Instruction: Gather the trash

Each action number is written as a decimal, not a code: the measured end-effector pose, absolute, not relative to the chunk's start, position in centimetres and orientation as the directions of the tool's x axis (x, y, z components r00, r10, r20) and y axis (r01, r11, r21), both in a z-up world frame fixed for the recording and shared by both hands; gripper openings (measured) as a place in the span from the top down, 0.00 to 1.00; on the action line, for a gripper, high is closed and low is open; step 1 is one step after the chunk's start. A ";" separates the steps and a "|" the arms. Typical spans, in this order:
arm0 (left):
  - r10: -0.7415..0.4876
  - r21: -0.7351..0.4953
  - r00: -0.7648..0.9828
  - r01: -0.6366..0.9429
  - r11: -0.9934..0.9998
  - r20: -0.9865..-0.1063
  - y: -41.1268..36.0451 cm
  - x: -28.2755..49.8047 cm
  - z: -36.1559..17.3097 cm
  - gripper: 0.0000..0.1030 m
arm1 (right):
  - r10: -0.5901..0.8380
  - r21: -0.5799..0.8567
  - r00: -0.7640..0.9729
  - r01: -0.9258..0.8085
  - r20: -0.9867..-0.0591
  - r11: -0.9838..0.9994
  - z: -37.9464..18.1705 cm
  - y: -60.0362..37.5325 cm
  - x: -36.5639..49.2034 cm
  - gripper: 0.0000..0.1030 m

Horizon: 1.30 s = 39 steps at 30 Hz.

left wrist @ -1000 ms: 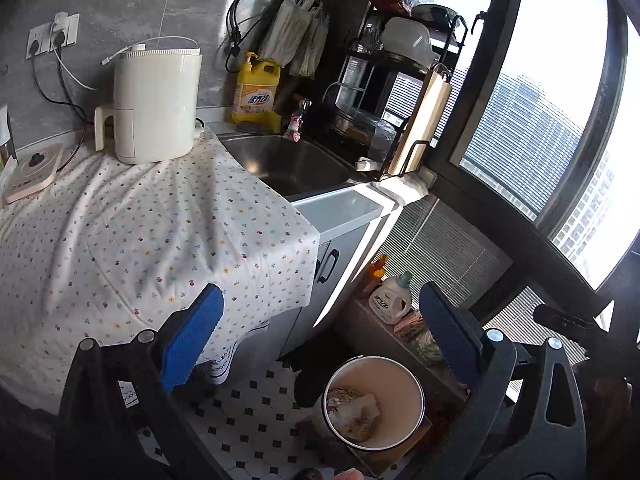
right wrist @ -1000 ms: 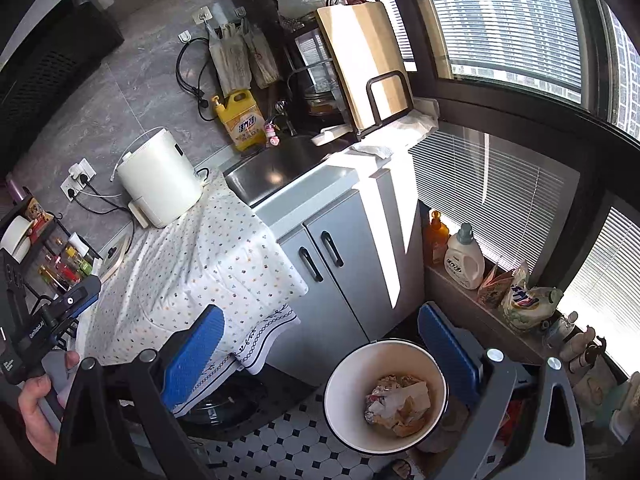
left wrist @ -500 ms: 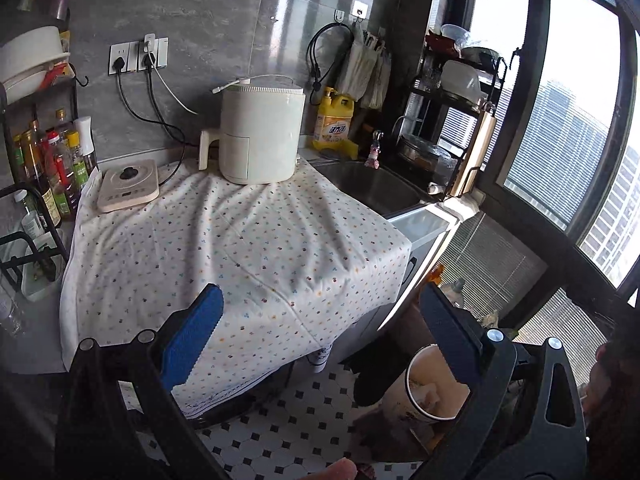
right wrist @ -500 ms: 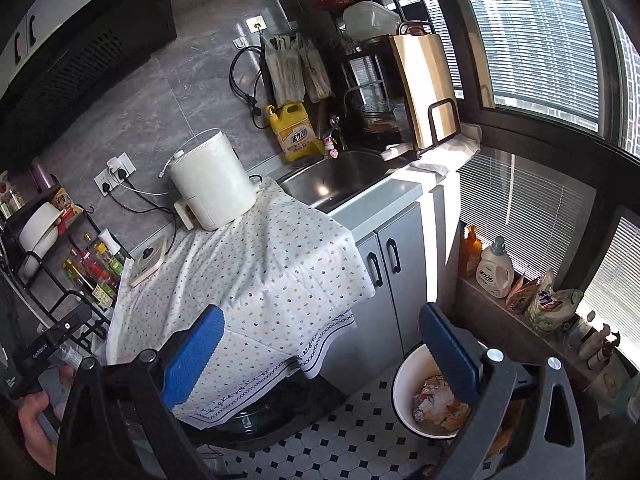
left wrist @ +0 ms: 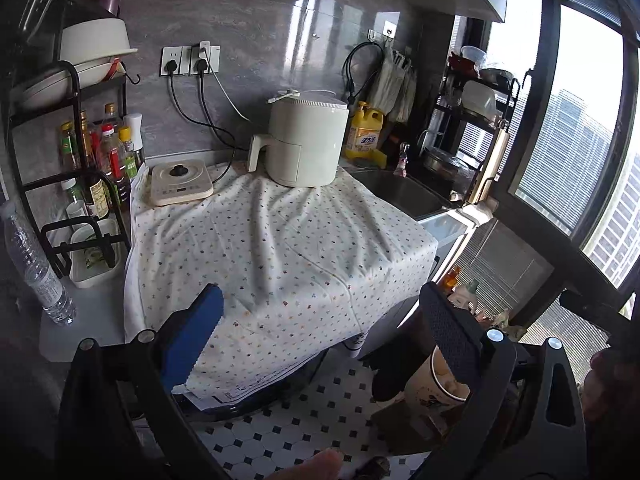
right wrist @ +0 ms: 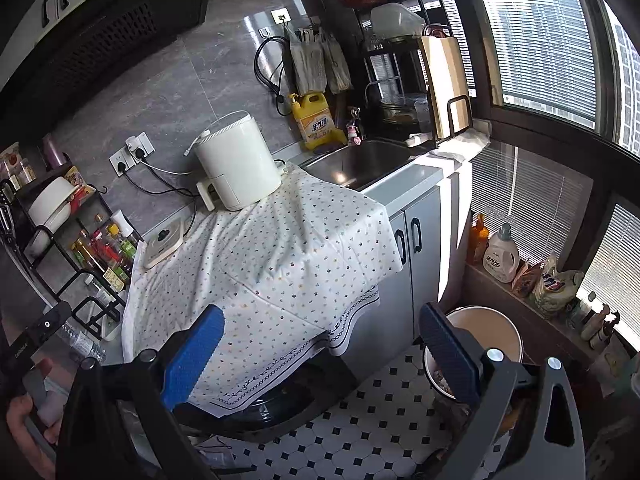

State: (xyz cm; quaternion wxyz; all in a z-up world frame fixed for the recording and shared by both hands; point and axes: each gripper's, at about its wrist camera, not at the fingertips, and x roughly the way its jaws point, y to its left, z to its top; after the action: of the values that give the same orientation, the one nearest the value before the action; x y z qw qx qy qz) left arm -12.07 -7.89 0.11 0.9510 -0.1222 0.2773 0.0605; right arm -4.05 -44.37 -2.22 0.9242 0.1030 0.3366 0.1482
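A white trash bucket (right wrist: 486, 330) stands on the tiled floor at the lower right, partly hidden behind my right gripper's finger; some crumpled trash shows at its bottom. In the left wrist view the same bucket (left wrist: 426, 378) peeks out behind the right finger. My left gripper (left wrist: 324, 340) is open and empty above the edge of the dotted cloth (left wrist: 280, 248). Over the cloth's front corner my right gripper (right wrist: 320, 350) is also open, holding nothing. No trash shows on the cloth.
A cream air fryer (left wrist: 306, 142) and a small cream appliance (left wrist: 180, 182) sit on the cloth. A bottle rack (left wrist: 80, 160) and a plastic water bottle (left wrist: 34, 268) stand left. Sink (right wrist: 360, 162), yellow detergent jug (right wrist: 316, 120), grey cabinet (right wrist: 416, 240), window sill bottles (right wrist: 500, 254).
Both views have pulled back and swung left, away from the bucket. The cloth-covered counter now fills the centre, and the bottle rack has come into view. Both grippers stay open.
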 end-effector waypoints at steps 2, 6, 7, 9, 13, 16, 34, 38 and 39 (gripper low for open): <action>0.042 -0.216 0.843 -0.185 0.959 -0.536 -7.3 -12.9 0.3 0.06 | 0.338 0.276 0.734 -0.211 -0.589 0.938 -2.2 -43.5 -4.6 0.07; 0.060 -0.213 0.856 -0.195 0.958 -0.514 -6.5 -14.3 0.7 0.06 | 0.323 0.250 0.757 -0.215 -0.568 0.944 -1.8 -42.4 -5.6 0.07; 0.060 -0.217 0.858 -0.195 0.957 -0.510 -6.3 -14.5 0.8 0.06 | 0.324 0.257 0.759 -0.211 -0.565 0.943 -1.7 -42.3 -5.7 0.07; 0.064 -0.220 0.856 -0.204 0.954 -0.513 -5.8 -15.0 0.8 0.06 | 0.326 0.266 0.758 -0.206 -0.566 0.942 -1.5 -42.1 -5.8 0.07; 0.069 -0.209 0.861 -0.199 0.957 -0.504 -5.4 -15.6 1.3 0.06 | 0.323 0.245 0.764 -0.220 -0.558 0.944 -0.9 -41.2 -6.5 0.07; 0.071 -0.206 0.863 -0.198 0.958 -0.500 -5.4 -15.9 1.5 0.06 | 0.322 0.250 0.767 -0.216 -0.555 0.944 -0.9 -40.7 -6.8 0.07; 0.061 -0.219 0.864 -0.194 0.956 -0.500 -5.3 -16.9 1.4 0.06 | 0.316 0.252 0.757 -0.204 -0.573 0.946 -1.8 -39.7 -8.0 0.07; 0.062 -0.209 0.857 -0.194 0.958 -0.511 -5.5 -16.9 1.1 0.06 | 0.316 0.260 0.758 -0.198 -0.571 0.945 -2.0 -39.7 -8.1 0.07; 0.062 -0.206 0.857 -0.193 0.959 -0.512 -5.4 -16.8 1.1 0.06 | 0.315 0.261 0.758 -0.196 -0.571 0.945 -2.0 -39.8 -8.1 0.07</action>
State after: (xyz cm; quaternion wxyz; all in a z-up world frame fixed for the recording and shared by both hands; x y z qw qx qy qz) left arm -16.83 -5.43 1.12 0.9552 -0.1262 0.2592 0.0669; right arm -8.08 -39.76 -2.04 0.9328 0.0931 0.3200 0.1372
